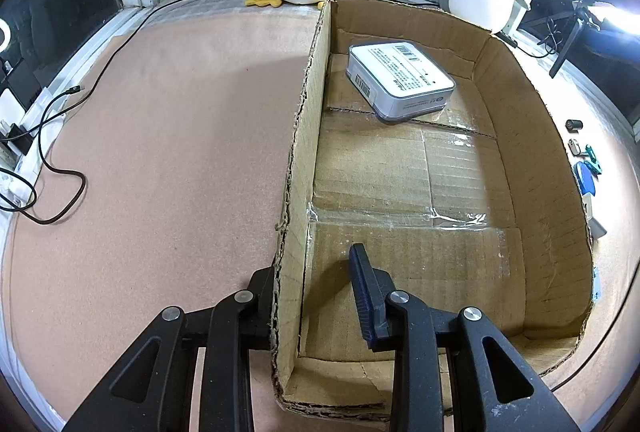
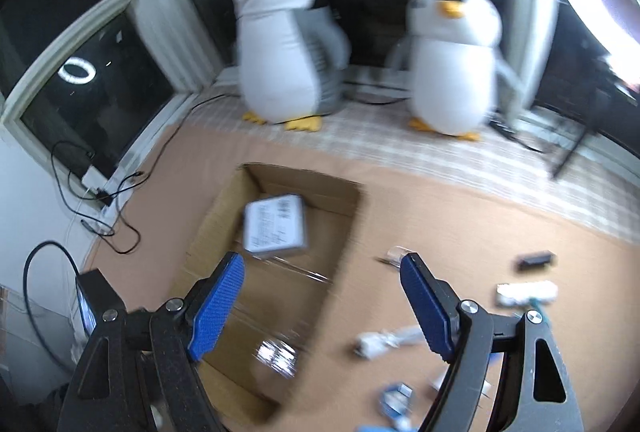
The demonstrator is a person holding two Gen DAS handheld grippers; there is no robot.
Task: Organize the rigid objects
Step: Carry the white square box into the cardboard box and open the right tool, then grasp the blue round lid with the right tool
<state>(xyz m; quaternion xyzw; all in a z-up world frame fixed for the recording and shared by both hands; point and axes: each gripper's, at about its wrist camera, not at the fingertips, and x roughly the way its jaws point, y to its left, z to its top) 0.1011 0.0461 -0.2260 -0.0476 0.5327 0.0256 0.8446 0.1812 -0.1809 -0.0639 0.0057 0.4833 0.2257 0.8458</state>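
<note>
An open cardboard box [image 1: 532, 136] lies on the tan table; it also shows in the right wrist view [image 2: 352, 216]. A flat white and grey case [image 1: 400, 78] with barcode labels lies at the box's far end, also visible in the right wrist view [image 2: 276, 228]. My left gripper [image 1: 310, 272] is open and straddles the box's left wall: one finger outside, one inside, not clamped. My right gripper [image 2: 322, 268] is open and empty, high above the box's right wall. A shiny clear object [image 2: 276, 354], blurred, is below it at the box's near corner.
Several small items lie on the table right of the box: a white adapter [image 2: 390, 340], a black piece [image 2: 534, 260], a white strip [image 2: 528, 292], blue bits [image 1: 586, 178]. Two plush penguins [image 2: 286, 52] [image 2: 452, 60] stand at the back. Cables [image 1: 60, 152] lie at left.
</note>
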